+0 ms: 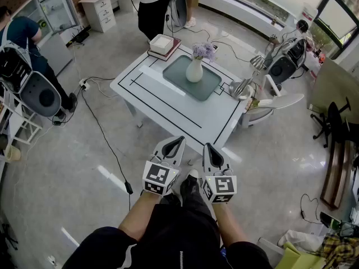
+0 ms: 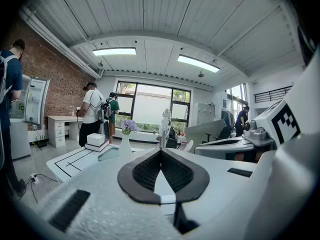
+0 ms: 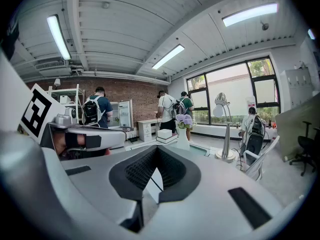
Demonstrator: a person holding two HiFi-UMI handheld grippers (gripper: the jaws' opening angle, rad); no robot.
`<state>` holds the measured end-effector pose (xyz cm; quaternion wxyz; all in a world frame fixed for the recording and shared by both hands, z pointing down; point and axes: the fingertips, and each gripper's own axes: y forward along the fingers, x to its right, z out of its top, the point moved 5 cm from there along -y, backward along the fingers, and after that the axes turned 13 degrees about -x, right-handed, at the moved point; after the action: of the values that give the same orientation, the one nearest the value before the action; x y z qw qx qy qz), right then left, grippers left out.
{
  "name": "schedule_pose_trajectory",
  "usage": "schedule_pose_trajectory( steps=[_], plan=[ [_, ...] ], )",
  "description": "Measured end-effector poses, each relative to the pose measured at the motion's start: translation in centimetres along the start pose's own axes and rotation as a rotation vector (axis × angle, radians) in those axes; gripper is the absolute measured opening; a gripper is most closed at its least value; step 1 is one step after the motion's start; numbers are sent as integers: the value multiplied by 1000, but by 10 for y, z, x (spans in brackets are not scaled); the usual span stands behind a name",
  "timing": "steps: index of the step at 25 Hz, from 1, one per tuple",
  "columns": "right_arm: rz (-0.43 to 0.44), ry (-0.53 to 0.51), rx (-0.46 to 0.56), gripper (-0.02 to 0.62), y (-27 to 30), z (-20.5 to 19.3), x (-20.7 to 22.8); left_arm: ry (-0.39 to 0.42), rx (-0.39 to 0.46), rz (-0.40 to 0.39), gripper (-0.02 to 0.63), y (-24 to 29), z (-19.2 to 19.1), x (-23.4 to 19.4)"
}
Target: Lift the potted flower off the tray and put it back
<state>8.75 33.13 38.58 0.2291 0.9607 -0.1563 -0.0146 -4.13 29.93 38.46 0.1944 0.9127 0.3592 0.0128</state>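
The potted flower, a white vase with purple blooms, stands upright on a grey-green tray in the middle of a white table. Both grippers hover side by side in front of the table's near edge, well short of the pot. My left gripper is shut with nothing in it, its tips meeting in the left gripper view. My right gripper is likewise shut and empty. The pot shows far off in the left gripper view and the right gripper view.
A white box on a book sits at the table's far corner. A silver desk lamp stands at the right edge, with a white chair beside it. Cables run over the floor on the left. People stand beyond the table.
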Motion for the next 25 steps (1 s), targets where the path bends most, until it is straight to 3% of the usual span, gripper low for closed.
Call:
schedule_pose_trajectory(
  steps=[14,25],
  plan=[
    [-2,34,14,6,-2,-2,-14,6,-9,-30,6,-6,-3,-5],
    [15,49,6,8,57,15,5,-1,-34,-24,6,35,6,-43]
  ],
)
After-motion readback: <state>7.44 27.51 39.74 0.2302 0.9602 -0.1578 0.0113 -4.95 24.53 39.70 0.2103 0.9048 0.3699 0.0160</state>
